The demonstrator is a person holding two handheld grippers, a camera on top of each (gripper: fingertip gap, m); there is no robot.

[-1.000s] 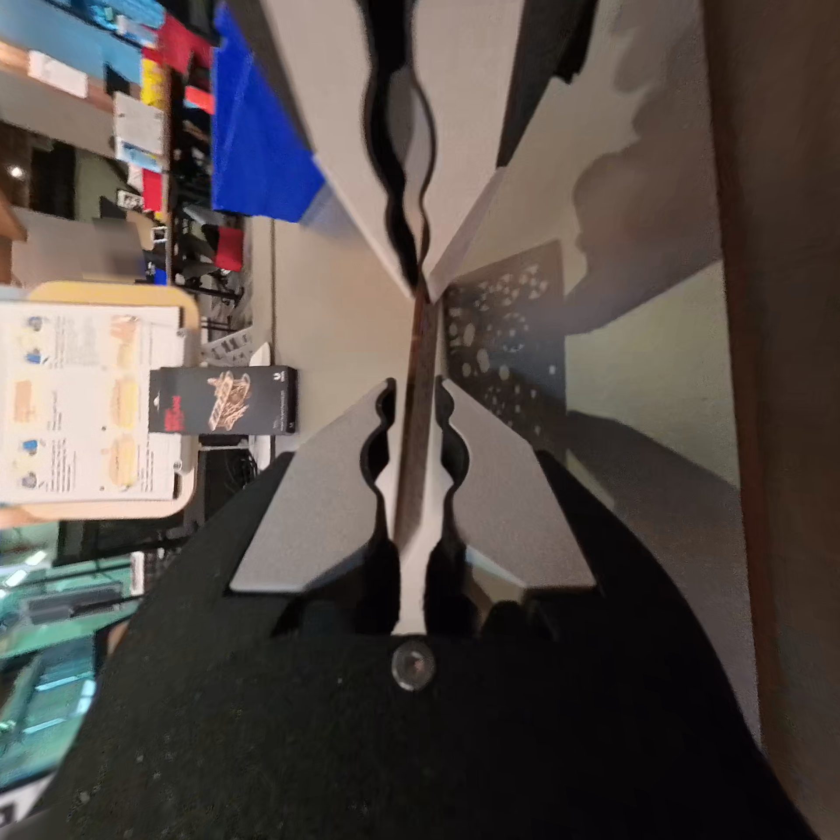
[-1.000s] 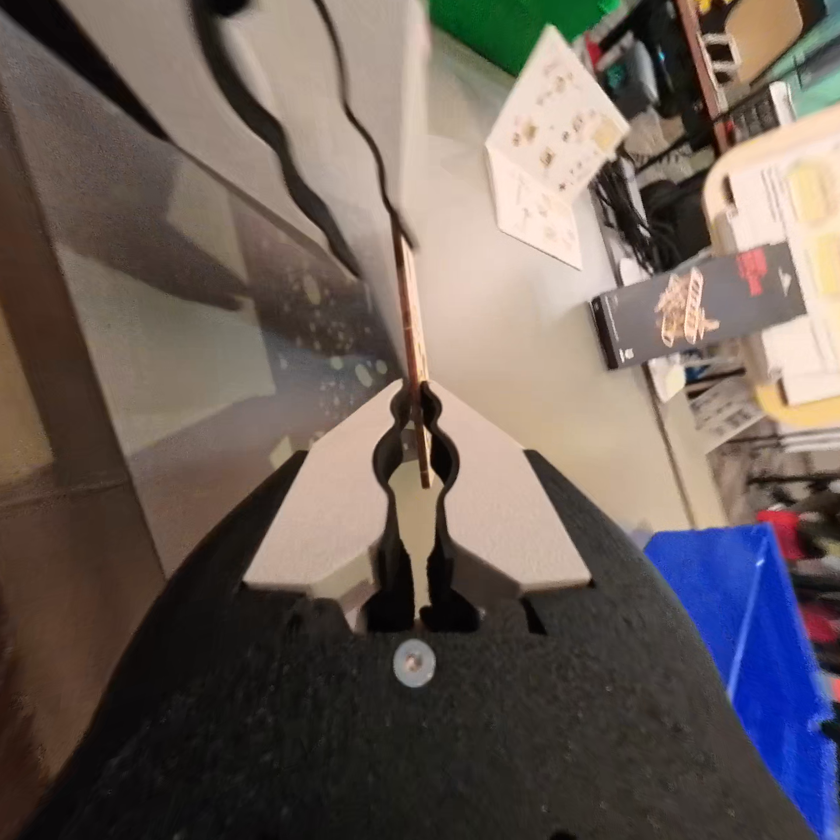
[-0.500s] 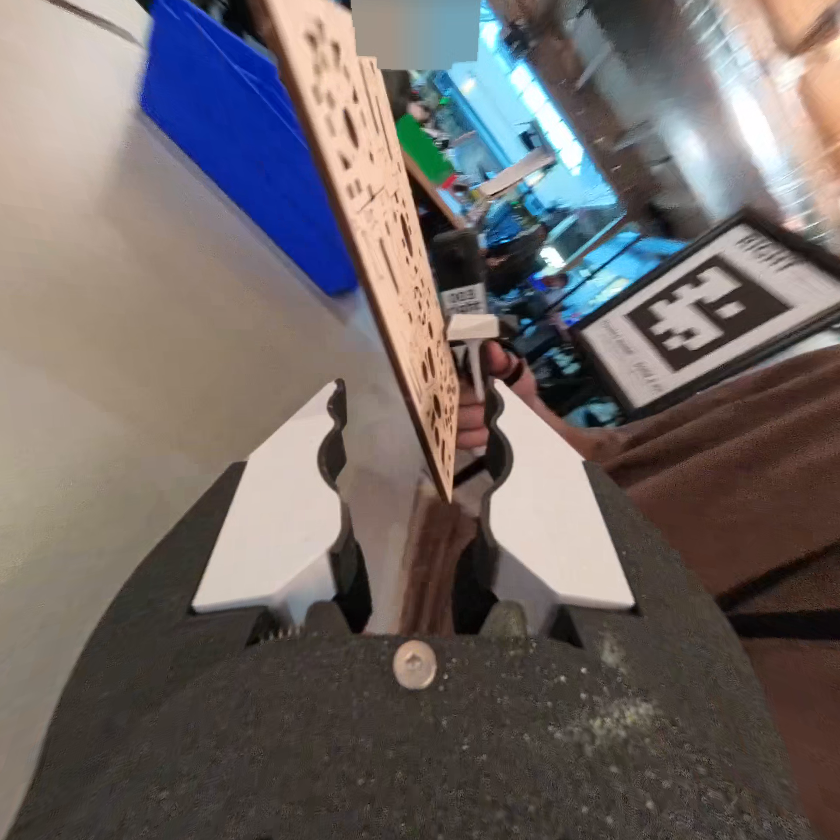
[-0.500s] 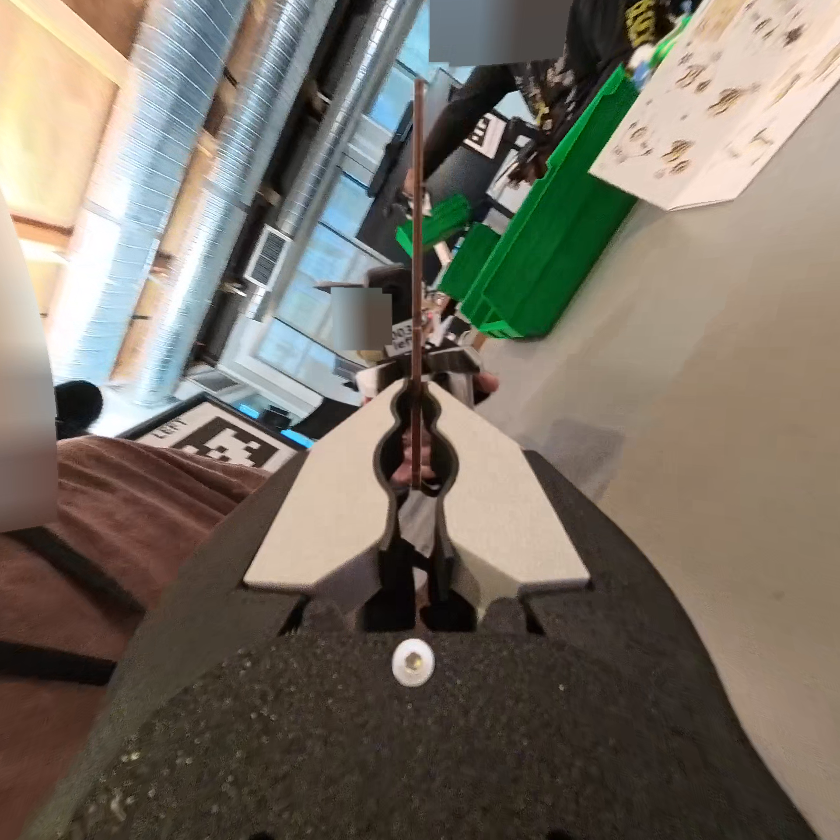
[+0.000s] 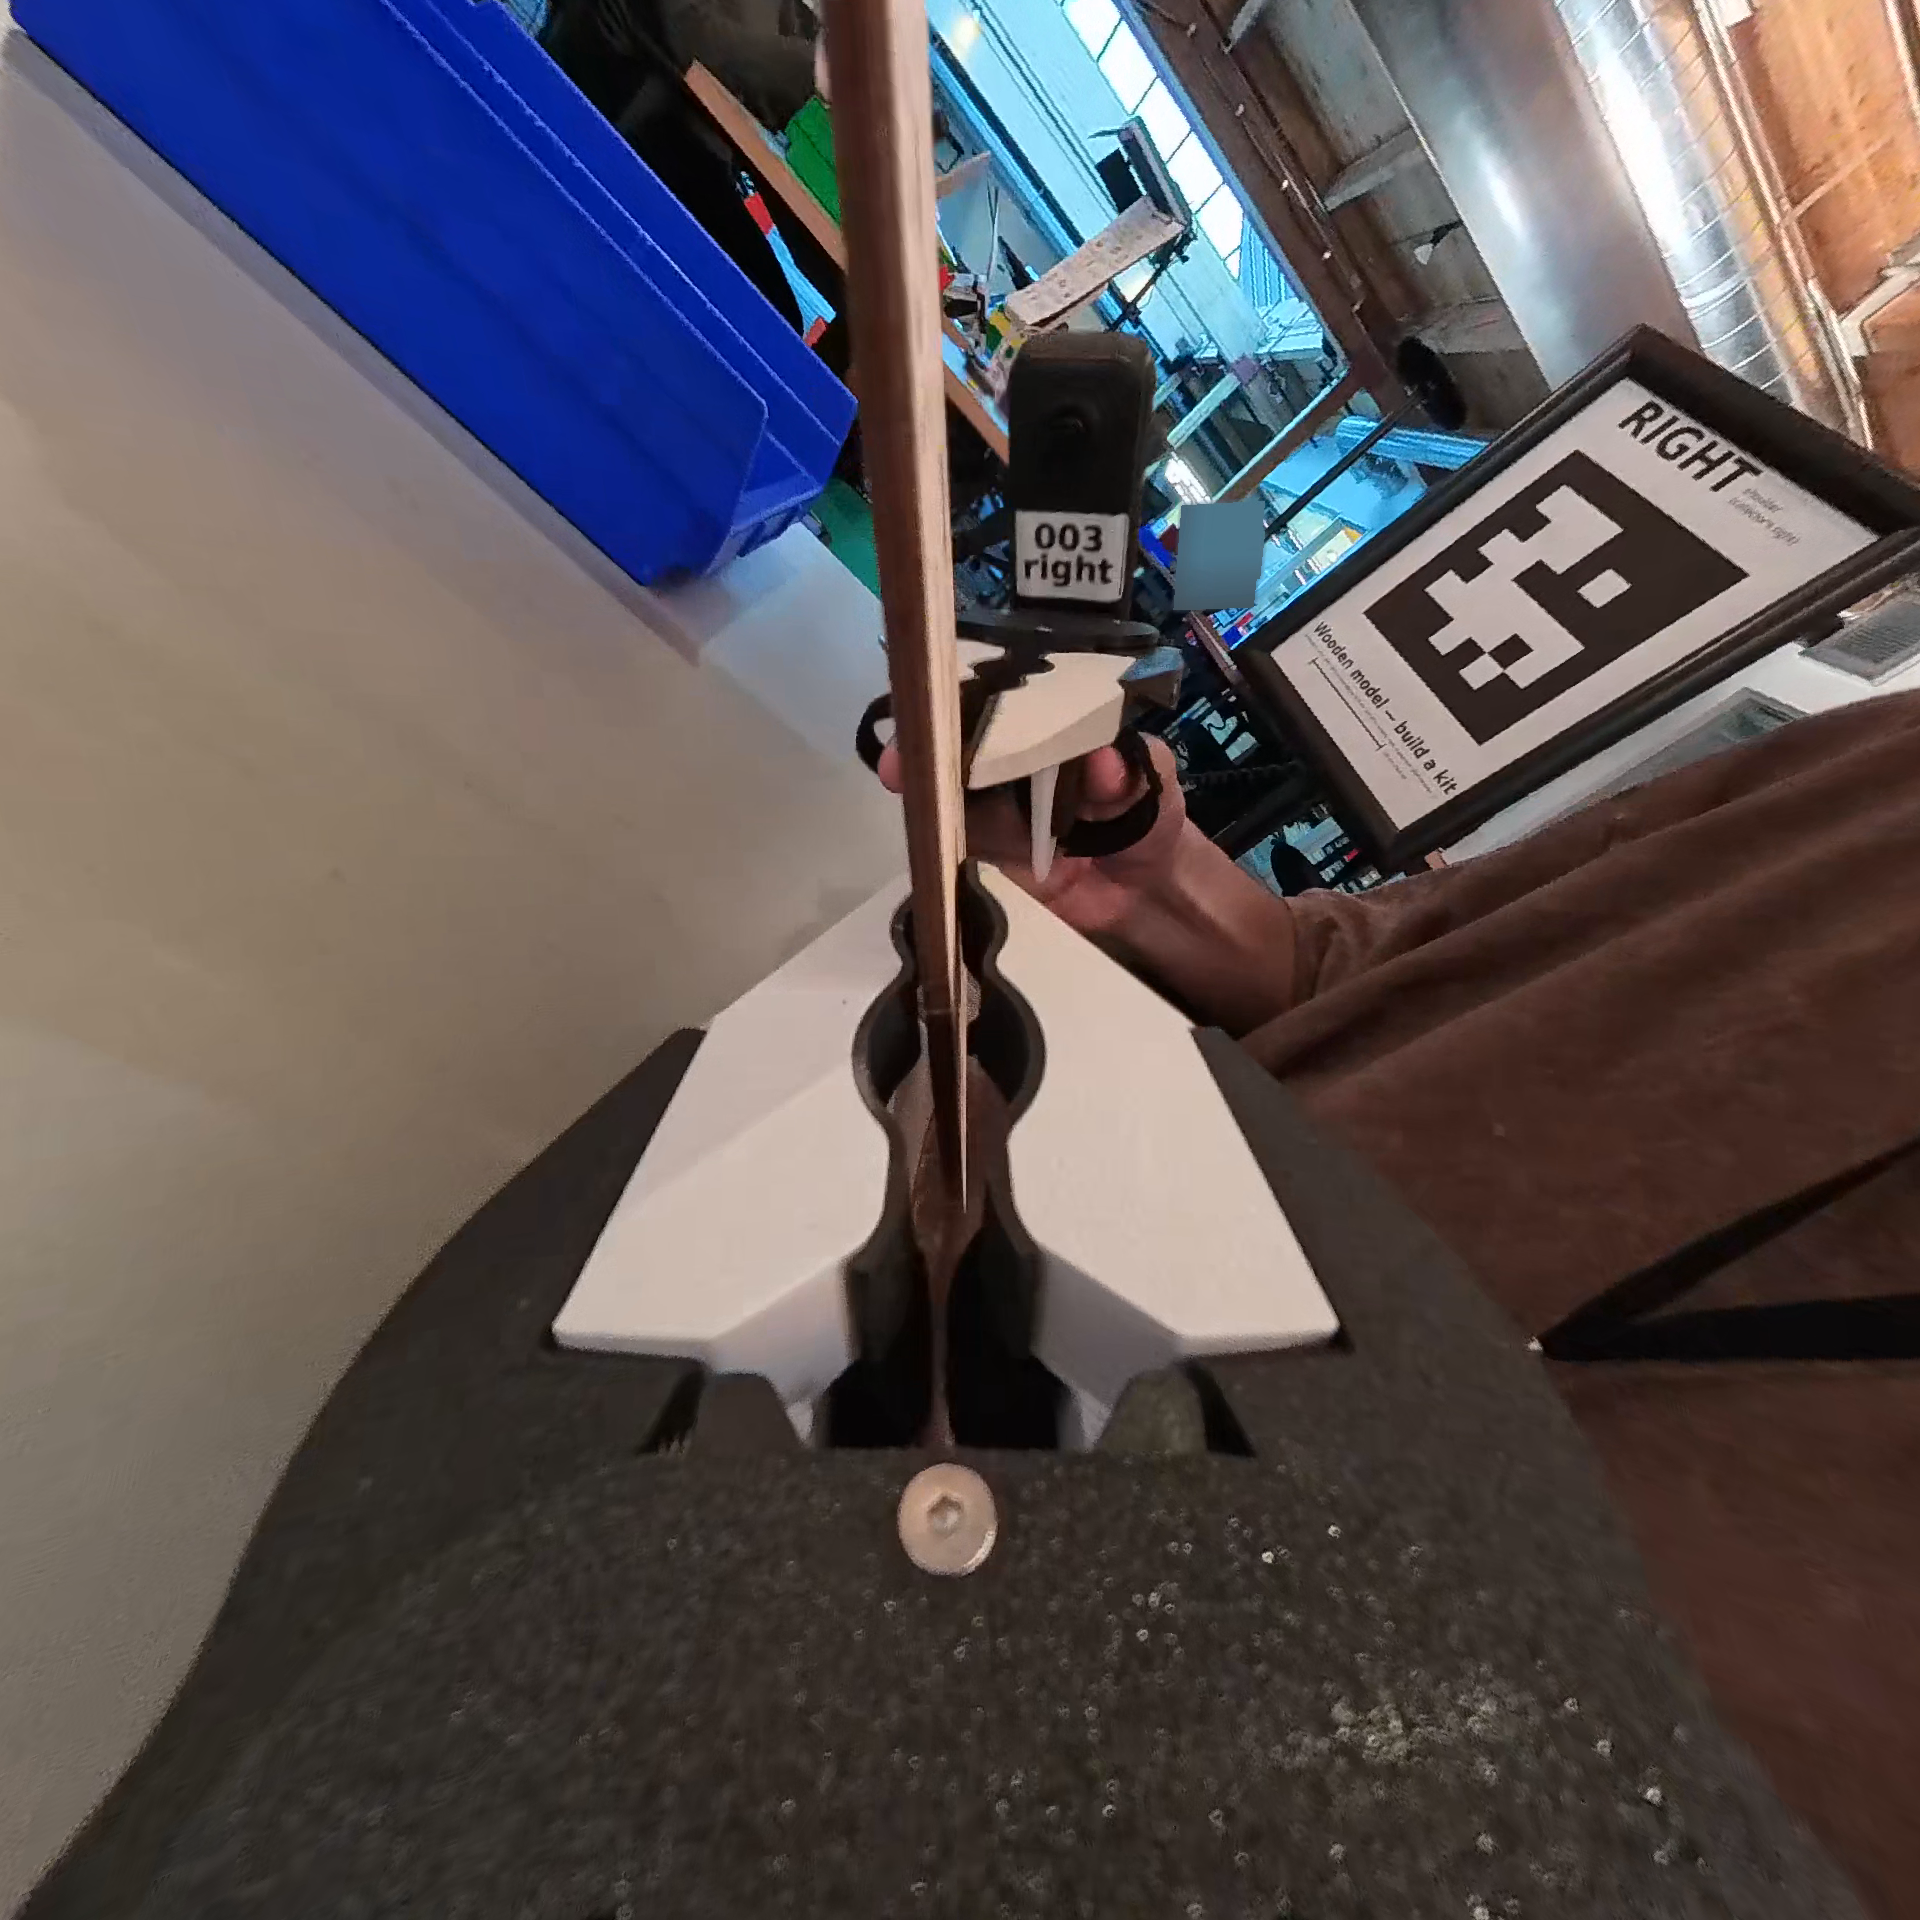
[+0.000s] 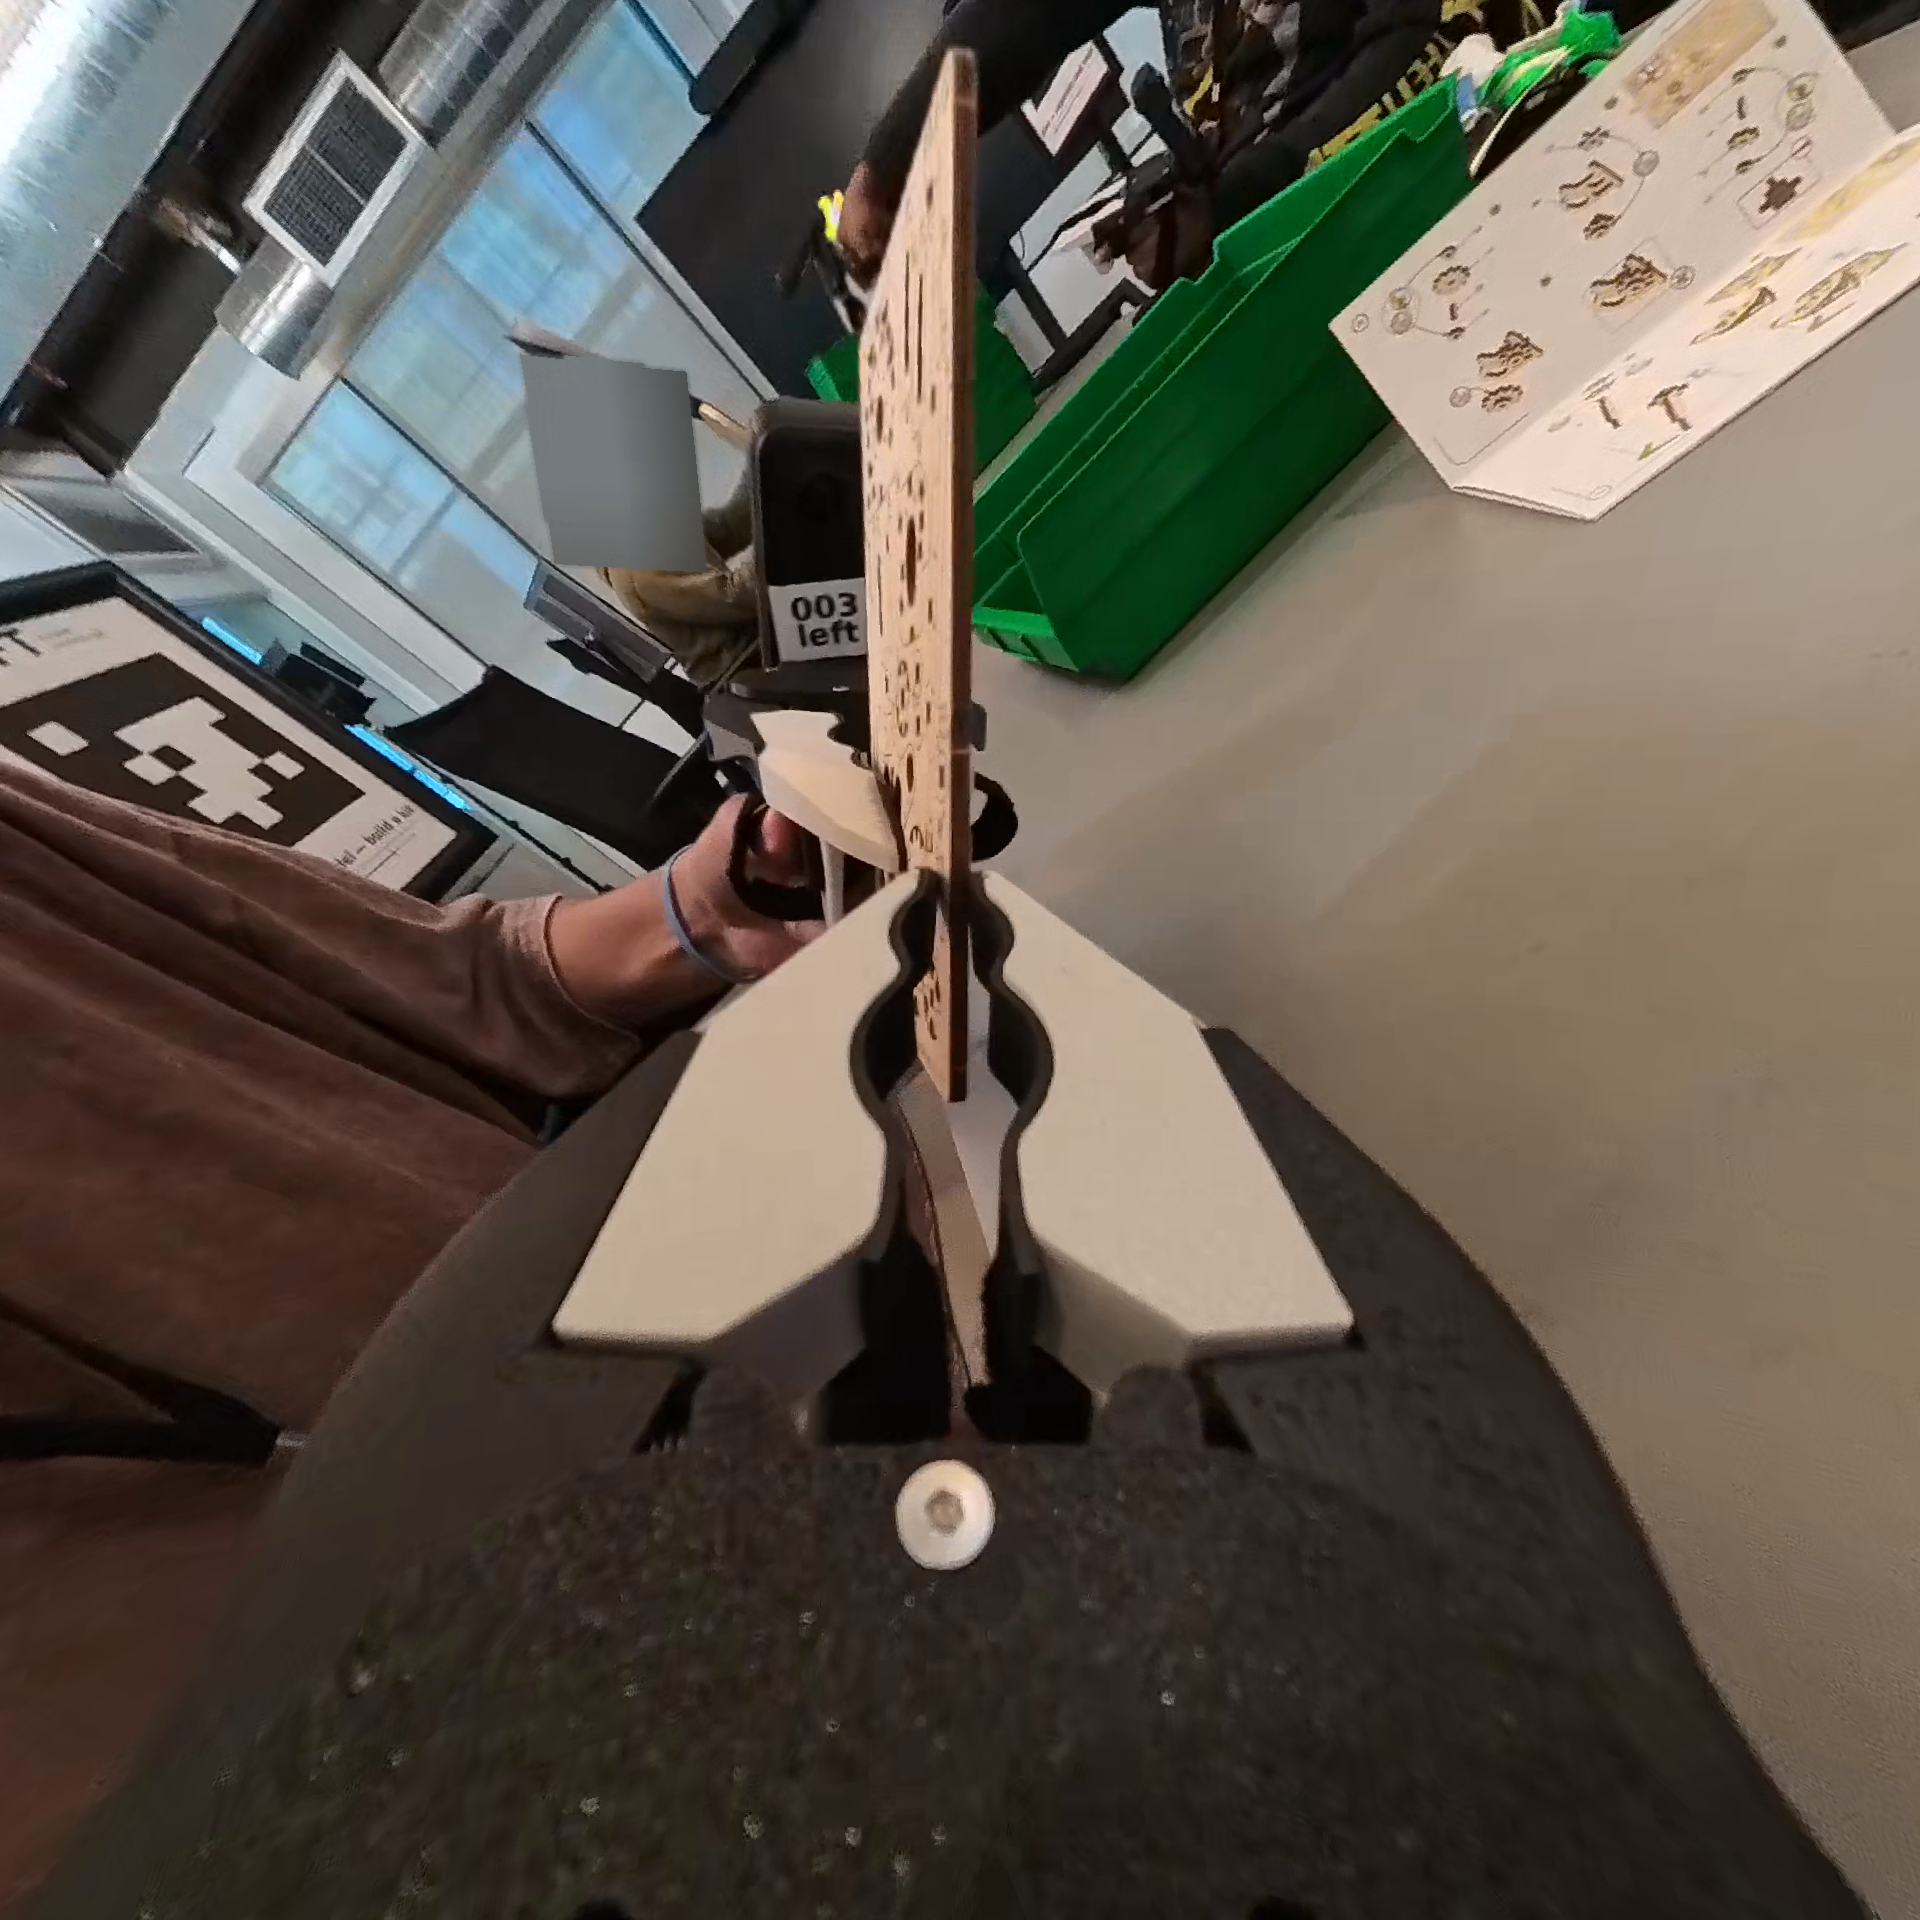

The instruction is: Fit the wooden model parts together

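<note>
Both claws clamp one wooden sheet [image 5: 902, 520] edge-on: the left claw [image 5: 943, 914] and the right claw [image 6: 951, 883]. A blue bin [image 5: 436, 260] sits at 11 o'clock on the table [image 5: 260, 831]; a green bin [image 6: 1195, 468] at 1 o'clock.

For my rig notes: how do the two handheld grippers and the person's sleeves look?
Both grippers, left gripper and right gripper, have pale wavy-edged fingers on black foam-like bodies, each with a silver screw and a labelled black camera. The sleeves are brown.

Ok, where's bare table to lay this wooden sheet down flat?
Two bare patches: the pale table below the blue bin, and the grey stretch between the green bin and the instruction booklet. The middle is crowded: both grippers pinch the wooden sheet.
</note>
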